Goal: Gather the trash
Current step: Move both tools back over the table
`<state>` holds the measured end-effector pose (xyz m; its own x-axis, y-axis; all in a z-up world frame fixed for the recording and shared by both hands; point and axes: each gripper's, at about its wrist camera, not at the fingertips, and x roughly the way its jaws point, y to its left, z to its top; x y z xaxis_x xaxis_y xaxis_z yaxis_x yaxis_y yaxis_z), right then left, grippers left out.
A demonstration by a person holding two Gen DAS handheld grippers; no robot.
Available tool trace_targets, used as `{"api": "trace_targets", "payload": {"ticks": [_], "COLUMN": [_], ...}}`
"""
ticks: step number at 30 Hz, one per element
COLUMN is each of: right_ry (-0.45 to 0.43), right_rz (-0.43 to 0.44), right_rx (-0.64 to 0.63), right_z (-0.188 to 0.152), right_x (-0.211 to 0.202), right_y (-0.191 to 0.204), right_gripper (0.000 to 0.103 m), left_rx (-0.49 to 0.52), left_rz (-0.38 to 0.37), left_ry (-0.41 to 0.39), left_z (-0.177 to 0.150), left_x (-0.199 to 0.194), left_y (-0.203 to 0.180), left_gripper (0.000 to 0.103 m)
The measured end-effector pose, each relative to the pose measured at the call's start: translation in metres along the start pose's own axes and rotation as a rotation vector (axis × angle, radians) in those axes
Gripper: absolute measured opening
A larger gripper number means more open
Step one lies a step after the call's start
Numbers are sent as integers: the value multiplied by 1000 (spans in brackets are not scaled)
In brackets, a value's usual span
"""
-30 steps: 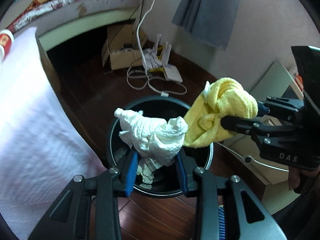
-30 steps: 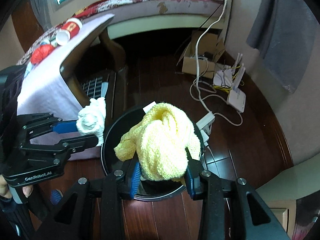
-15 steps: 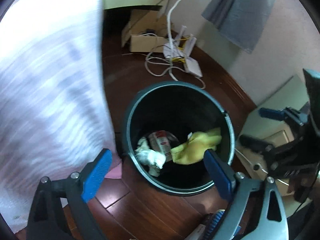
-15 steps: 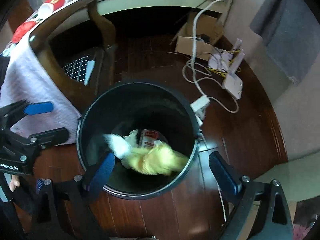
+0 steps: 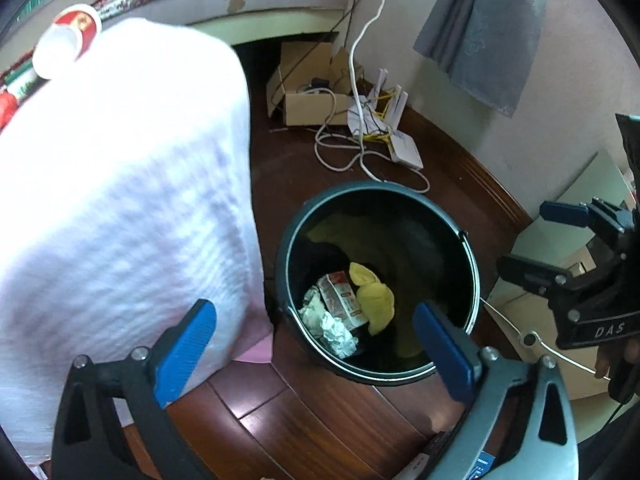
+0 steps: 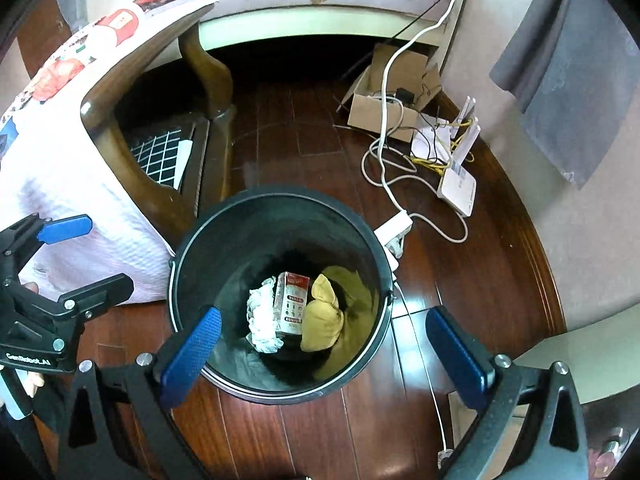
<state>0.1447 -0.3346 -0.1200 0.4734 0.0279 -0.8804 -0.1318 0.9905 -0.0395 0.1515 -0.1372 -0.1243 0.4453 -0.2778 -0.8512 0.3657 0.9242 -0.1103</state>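
A black trash bin stands on the dark wood floor below both grippers. At its bottom lie a crumpled white tissue, a small carton and a yellow cloth. My left gripper hangs over the bin's near rim, its jaws opening wide with nothing between the blue pads. The right wrist view shows the same bin, tissue, carton and cloth. My right gripper is above the bin, jaws also opening and empty. Each gripper shows in the other's view: right, left.
A table draped in pale cloth stands just left of the bin, with a red paper cup lying on it. Its wooden leg is close to the rim. A cardboard box, cables, a router and a power strip lie beyond.
Both grippers went from shut to wide open. The white tissue left the left gripper and the yellow cloth left the right one; both now lie in the bin.
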Motion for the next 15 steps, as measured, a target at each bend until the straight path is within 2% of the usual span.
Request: {"api": "trace_targets", "payload": {"ticks": [15], "right_ry": [-117], "right_rz": [31], "right_rx": [-12], "right_z": [17], "right_x": [-52], "right_y": [23], "right_gripper": [103], "left_rx": [6], "left_rz": [66], "left_ry": [-100], "left_z": [8], "left_x": [-62], "left_y": [13], "left_gripper": [101]}}
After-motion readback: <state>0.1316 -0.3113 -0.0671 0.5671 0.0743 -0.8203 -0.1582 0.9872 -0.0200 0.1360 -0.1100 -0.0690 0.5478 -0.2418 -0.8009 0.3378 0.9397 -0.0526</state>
